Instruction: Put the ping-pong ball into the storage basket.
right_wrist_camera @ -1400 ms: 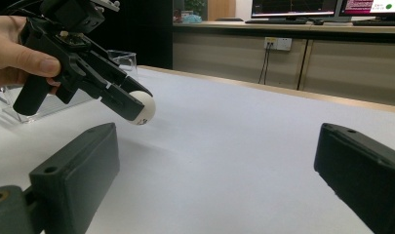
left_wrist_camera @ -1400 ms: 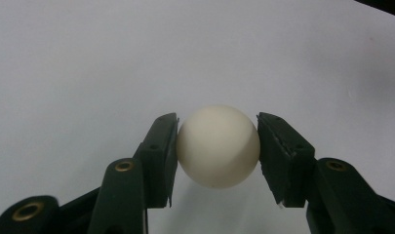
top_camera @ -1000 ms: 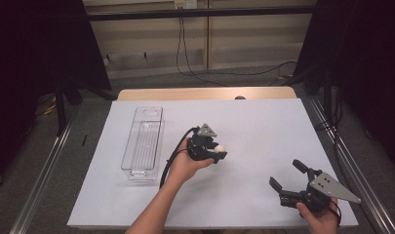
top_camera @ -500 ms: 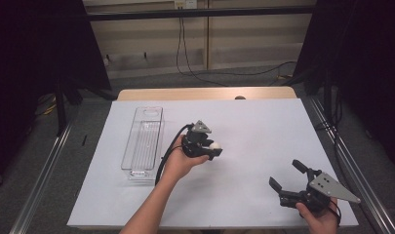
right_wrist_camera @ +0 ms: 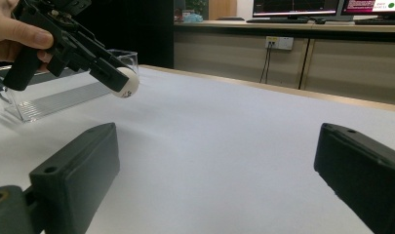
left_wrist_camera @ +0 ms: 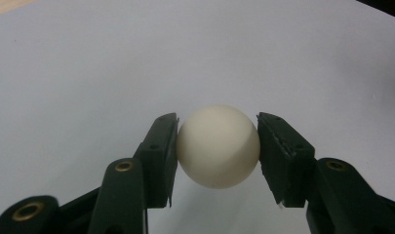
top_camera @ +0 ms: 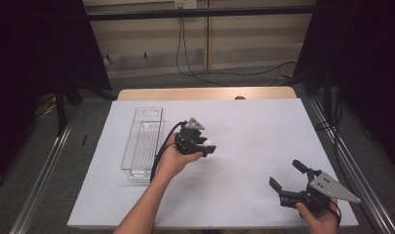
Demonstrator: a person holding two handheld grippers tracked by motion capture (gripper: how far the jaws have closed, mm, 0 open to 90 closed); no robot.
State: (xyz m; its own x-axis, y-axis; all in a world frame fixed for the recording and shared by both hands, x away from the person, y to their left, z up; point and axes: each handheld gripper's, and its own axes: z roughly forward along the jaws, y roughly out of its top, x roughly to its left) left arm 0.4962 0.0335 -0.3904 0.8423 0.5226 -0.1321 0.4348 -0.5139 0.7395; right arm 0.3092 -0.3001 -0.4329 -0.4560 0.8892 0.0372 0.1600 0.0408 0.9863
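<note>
The left hand-held gripper [top_camera: 207, 146] clamps a small, smooth, cream-white ball [left_wrist_camera: 218, 145] between its two black jaws. In the left gripper view the pads press on the ball's opposite sides, one on each flank, with nothing else between them. The ball hangs above the white sheet-covered counter [top_camera: 253, 126] and clear of it, as the right gripper view shows: there the ball [right_wrist_camera: 125, 82] sits at the tip of the downward-slanted jaws with a soft shadow on the surface under it.

In the high view the left hand [top_camera: 173, 157] carries this tool over the middle-left of the counter, just to the right of a long, clear plastic tray with a ribbed floor [top_camera: 136, 146]. The tray lies lengthwise on the counter, running away from the person, and the ball is outside it, beside its right wall.

The right hand-held gripper [top_camera: 287, 178] rests low at the near right corner of the counter, held by the right hand [top_camera: 319, 217], well apart from the ball and the tray. Its jaws stand wide apart with nothing between them; in its own view only bare white surface lies in the gap.
</note>
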